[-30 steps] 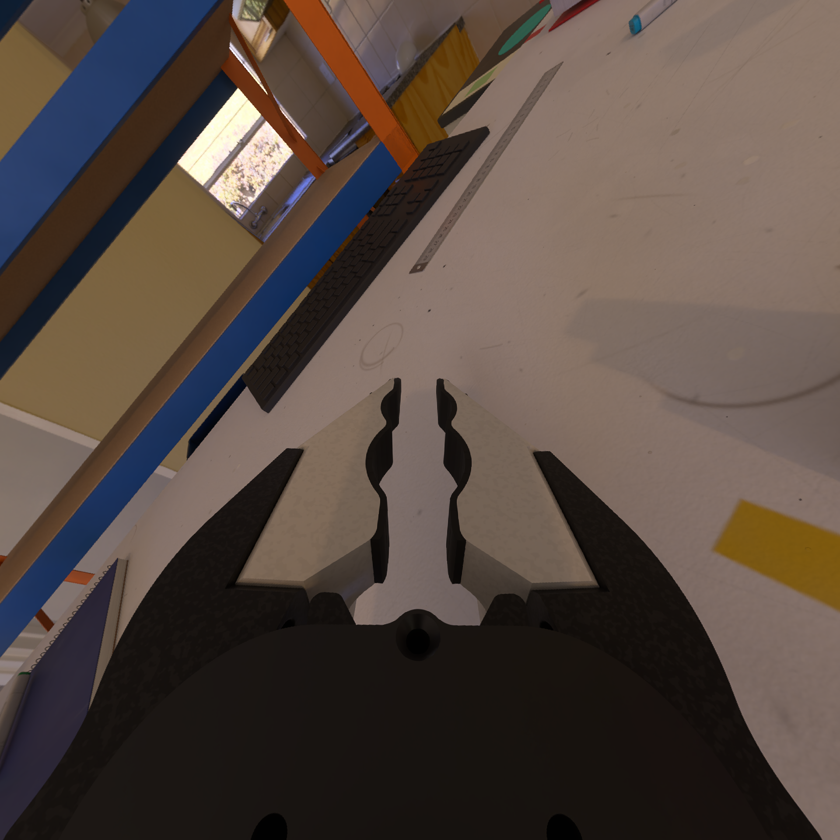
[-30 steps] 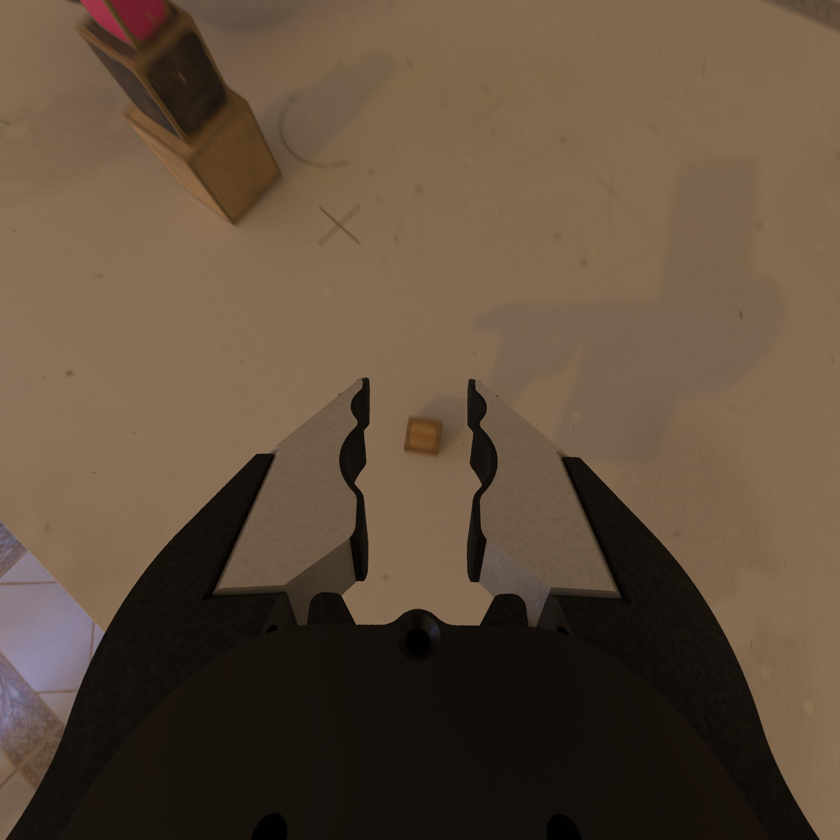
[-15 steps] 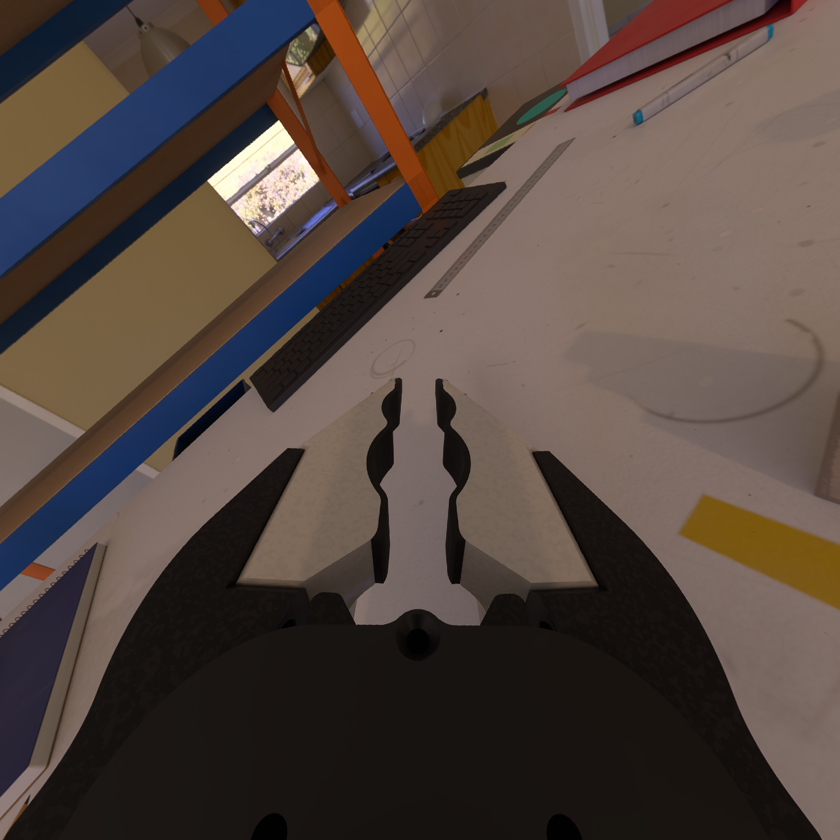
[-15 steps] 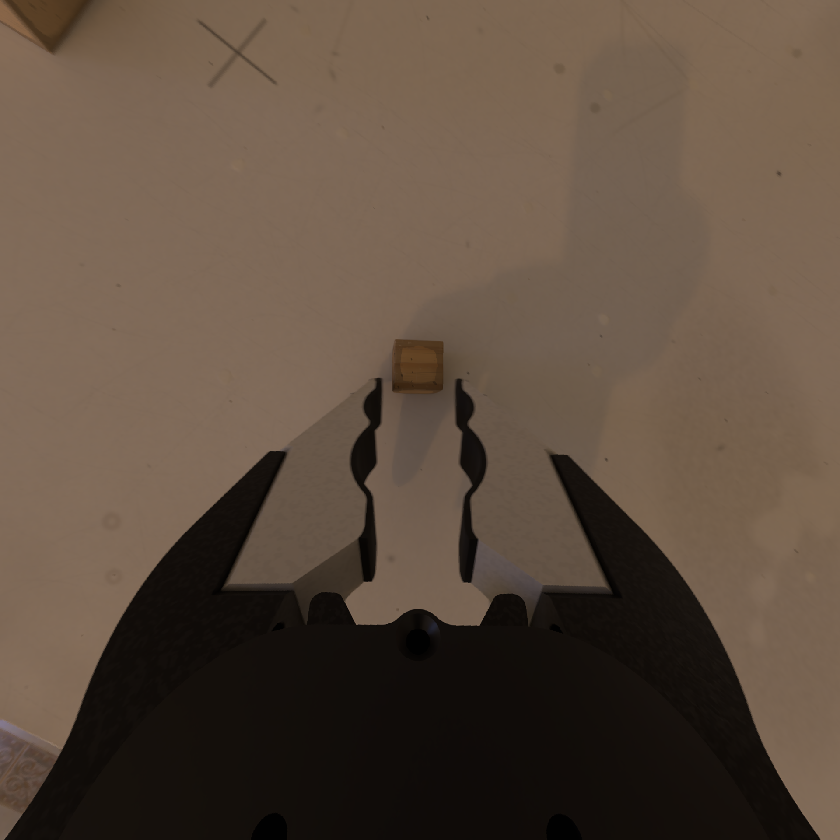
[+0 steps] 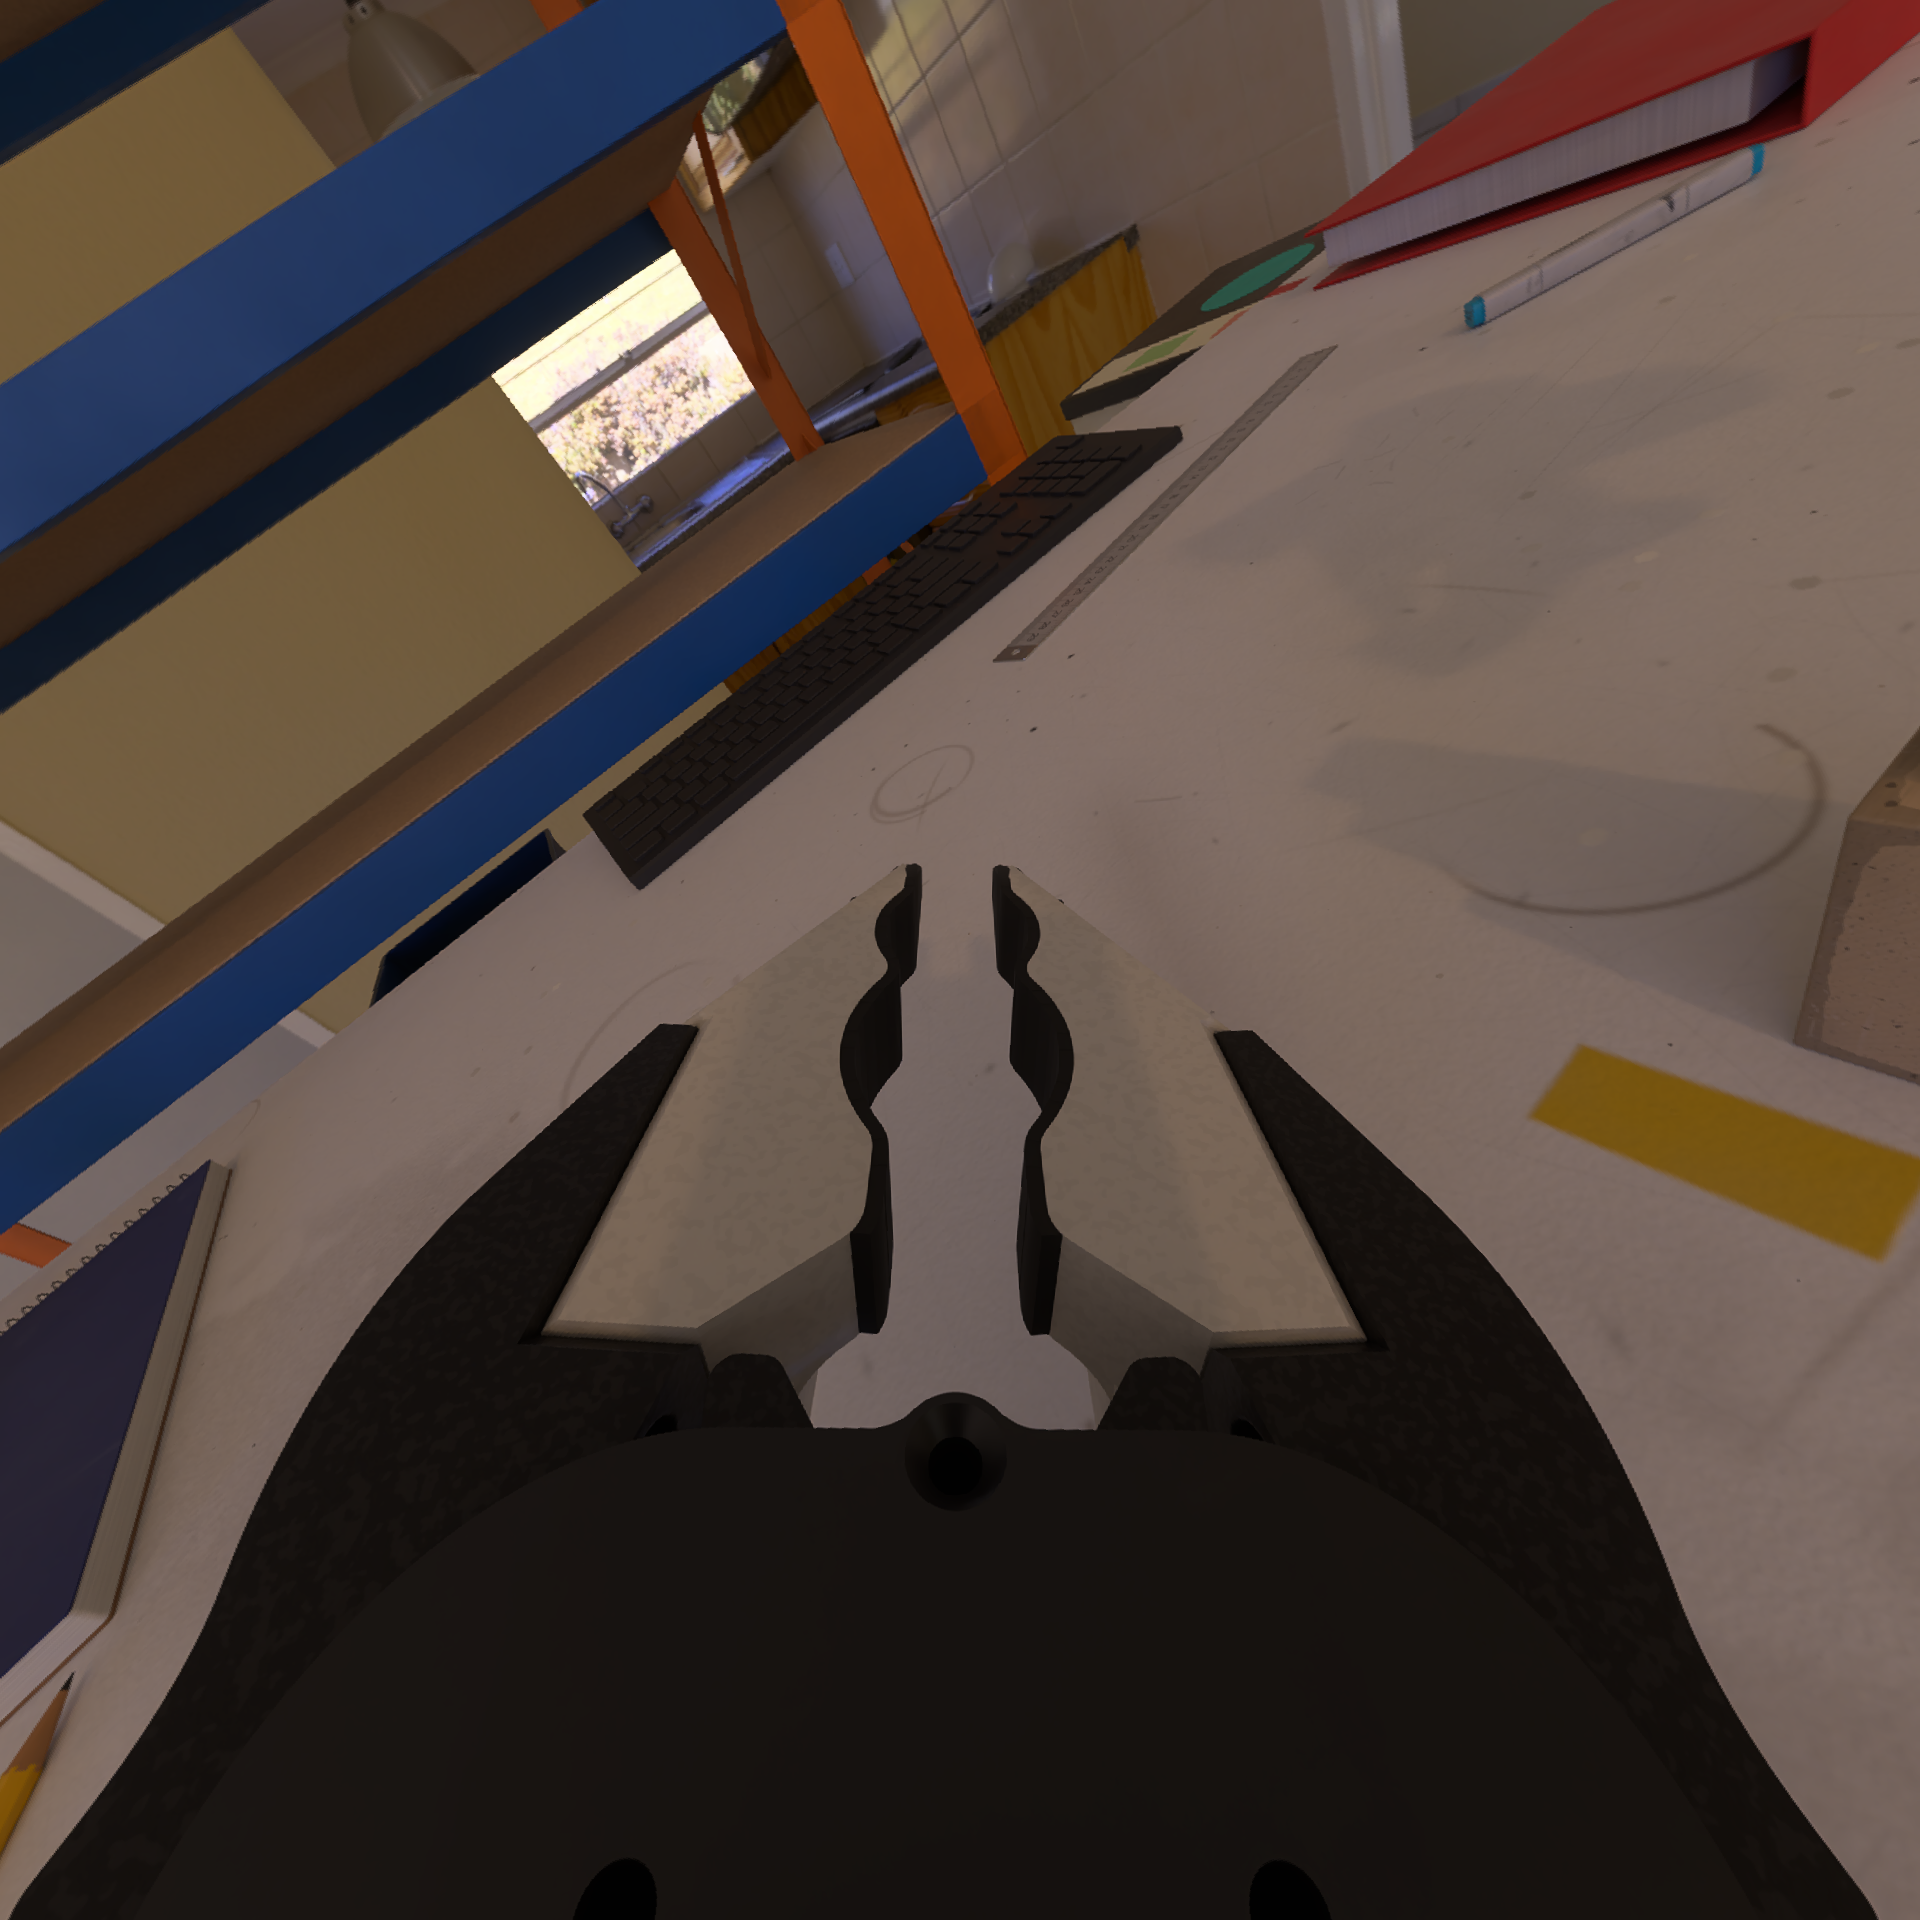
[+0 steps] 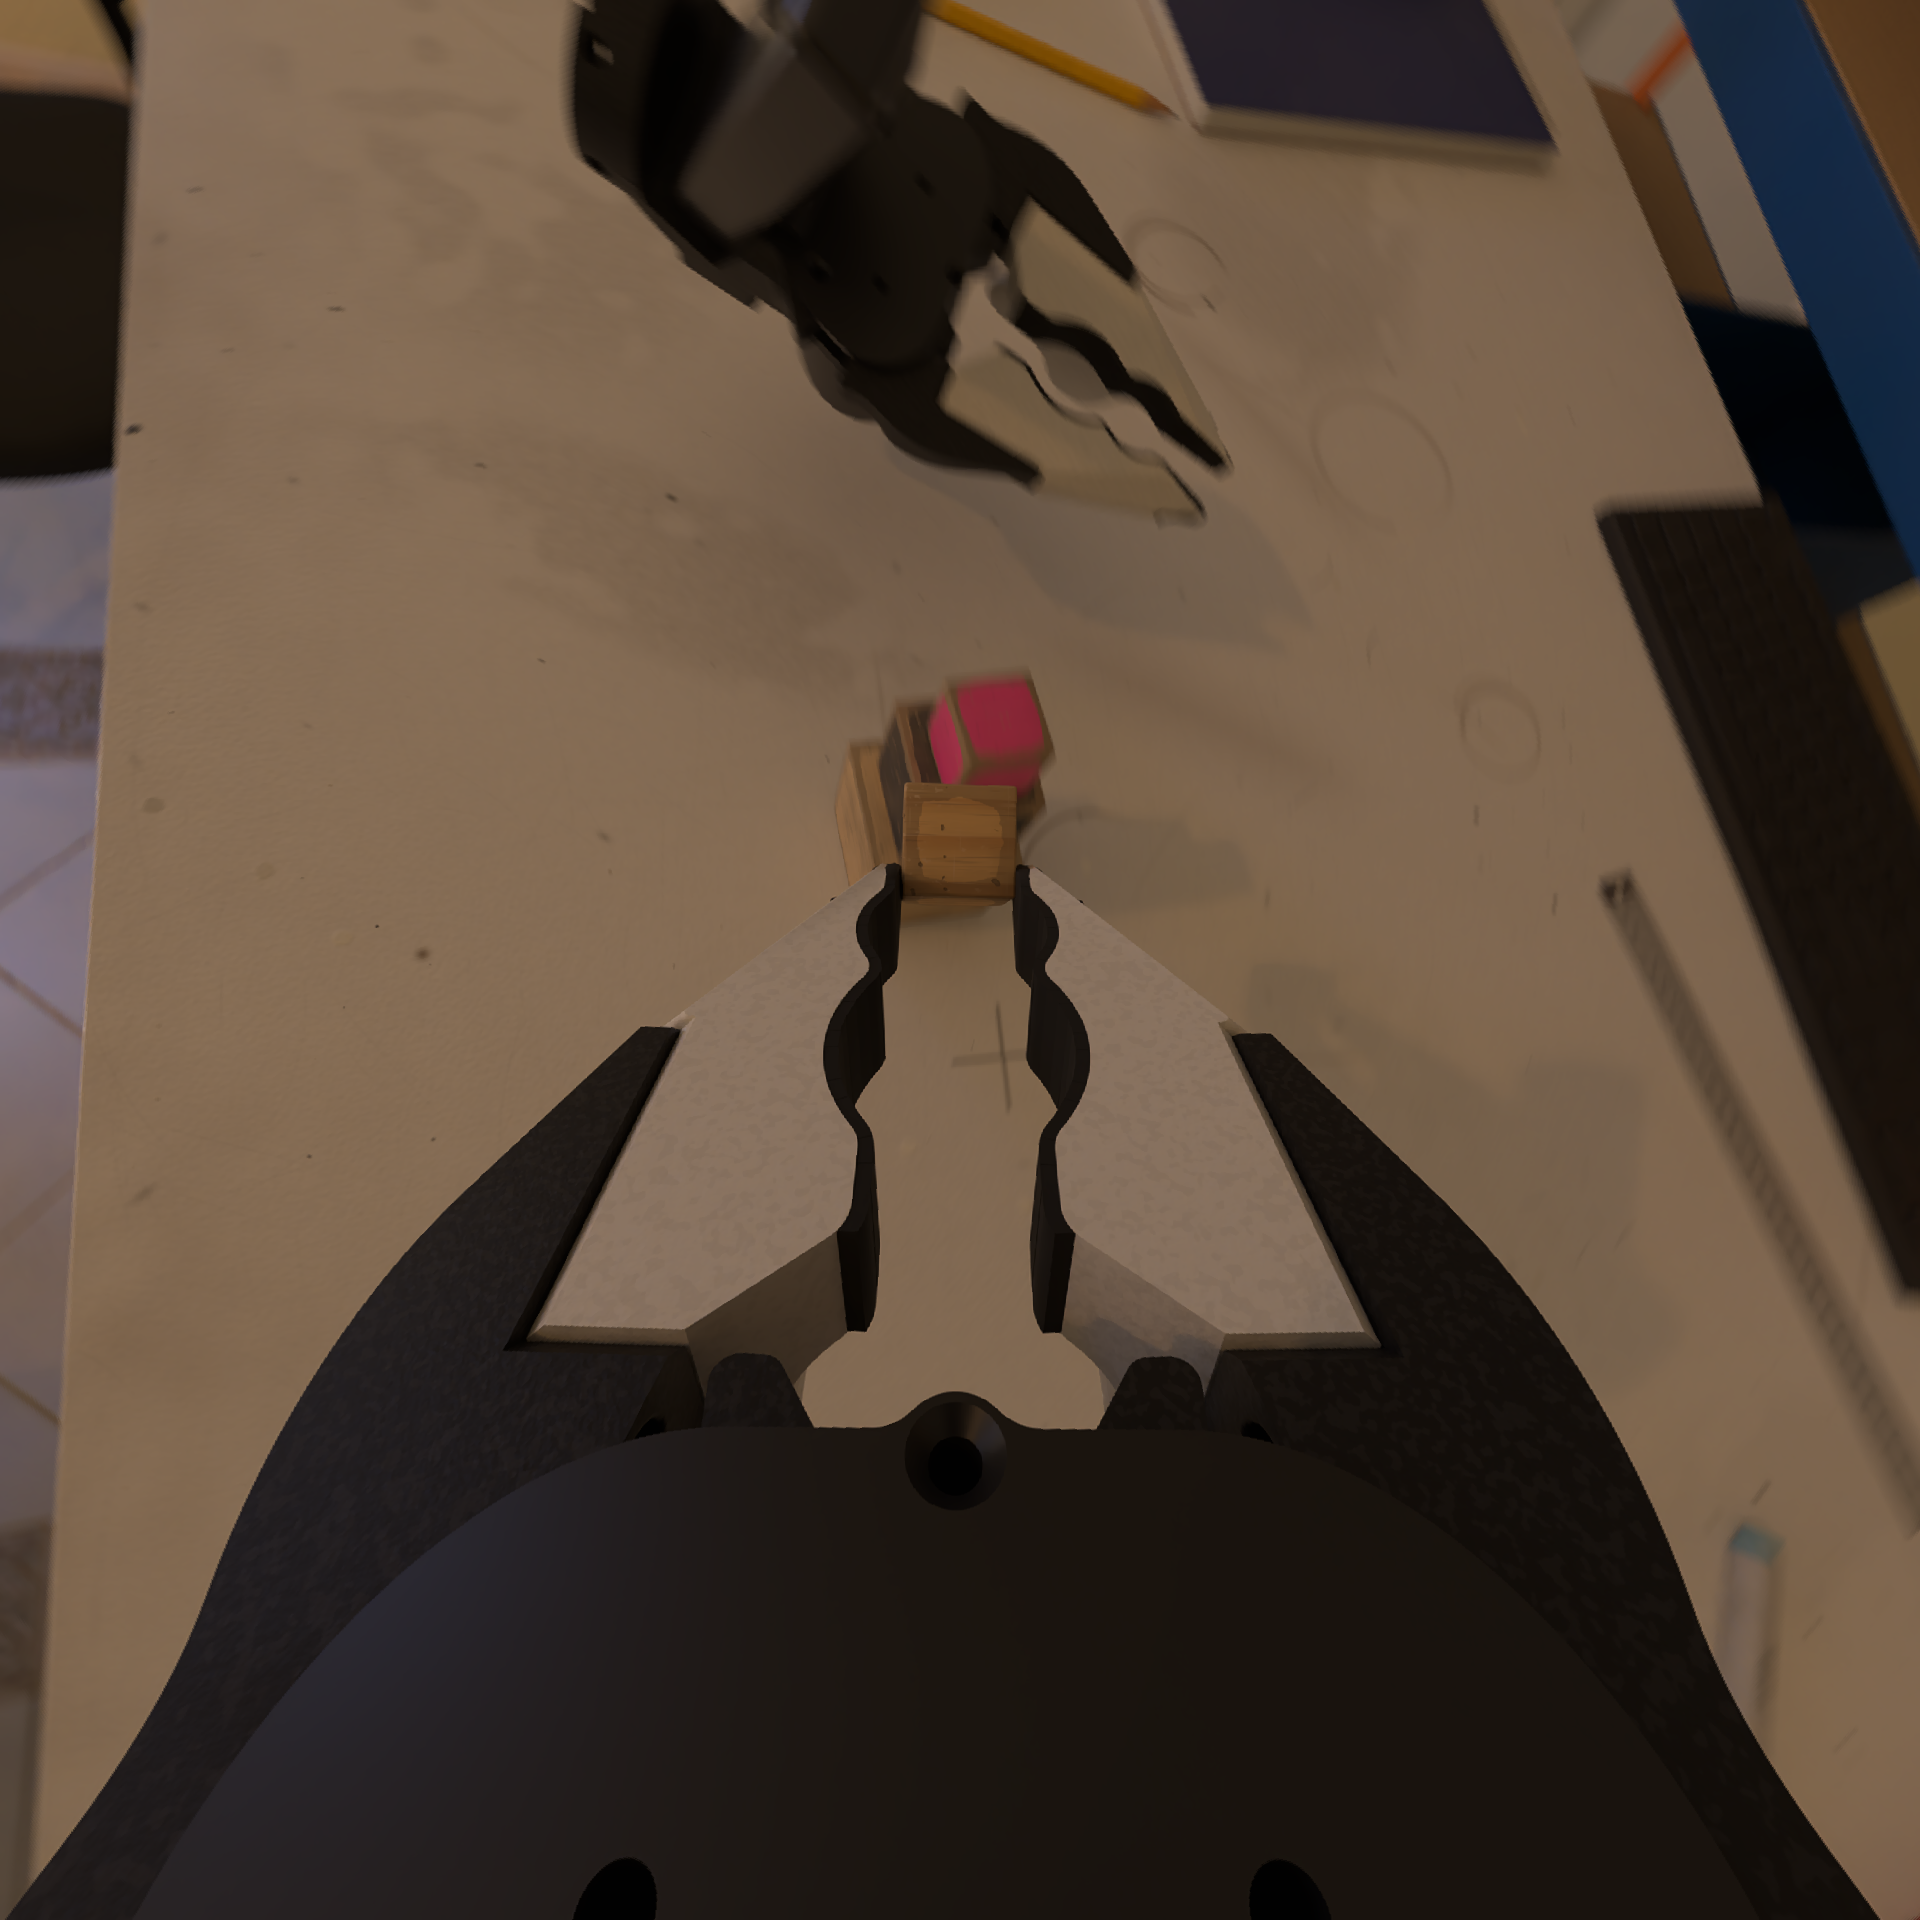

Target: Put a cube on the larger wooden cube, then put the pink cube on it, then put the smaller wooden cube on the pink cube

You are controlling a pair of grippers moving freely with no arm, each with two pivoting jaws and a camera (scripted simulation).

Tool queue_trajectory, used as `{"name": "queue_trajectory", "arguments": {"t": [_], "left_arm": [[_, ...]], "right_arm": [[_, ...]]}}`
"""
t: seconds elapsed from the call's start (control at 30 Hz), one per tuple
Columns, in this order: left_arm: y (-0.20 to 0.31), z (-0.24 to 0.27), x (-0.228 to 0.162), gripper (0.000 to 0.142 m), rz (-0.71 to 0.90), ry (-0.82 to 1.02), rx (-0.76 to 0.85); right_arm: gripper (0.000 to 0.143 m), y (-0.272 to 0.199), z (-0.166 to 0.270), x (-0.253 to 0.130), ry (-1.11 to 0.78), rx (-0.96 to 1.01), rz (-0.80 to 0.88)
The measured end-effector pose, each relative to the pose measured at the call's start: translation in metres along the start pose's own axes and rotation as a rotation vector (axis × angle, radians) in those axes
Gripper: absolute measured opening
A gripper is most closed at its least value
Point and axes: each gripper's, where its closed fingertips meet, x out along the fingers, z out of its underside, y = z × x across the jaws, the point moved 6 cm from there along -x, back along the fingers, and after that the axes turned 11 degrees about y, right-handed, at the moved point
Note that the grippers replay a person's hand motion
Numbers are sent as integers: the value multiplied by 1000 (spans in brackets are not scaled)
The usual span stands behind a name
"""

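Between the right gripper [image 6: 954, 881] fingertips, clamped, the smaller wooden cube [image 6: 957, 854] half hides the blurred stack; left gripper [image 5: 953, 878] empty, narrowly parted

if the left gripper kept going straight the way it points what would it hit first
Probably the bare table: the left gripper points down at it, with nothing in its line. The keyboard lies left of that line, though depth is unclear.

We see warm, dimmish light w/ bright daylight through the far window [image 5: 634, 405]. Soft shadows lie on the table [image 6: 520, 623]. Left gripper [image 6: 1184, 457] and pink cube [image 6: 992, 727] look motion-blurred; straight lines bow near the frame edges.
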Motion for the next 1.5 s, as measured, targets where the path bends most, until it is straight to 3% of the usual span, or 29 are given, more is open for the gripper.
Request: {"name": "queue_trajectory", "arguments": {"t": [0.13,0.3,0.77,1.5], "left_arm": [[1,1,0,13,26,1,-4],[6,5,4,10,51,-68,32],[15,18,18,9,90,-219,126],[15,18,18,9,91,-221,122]], "right_arm": [[21,3,-39,28,-14,-151,-142],[21,12,-57,49,-25,-157,-221],[21,23,-40,52,-40,-115,-309],[21,30,-15,68,-162,-84,-341]]}}
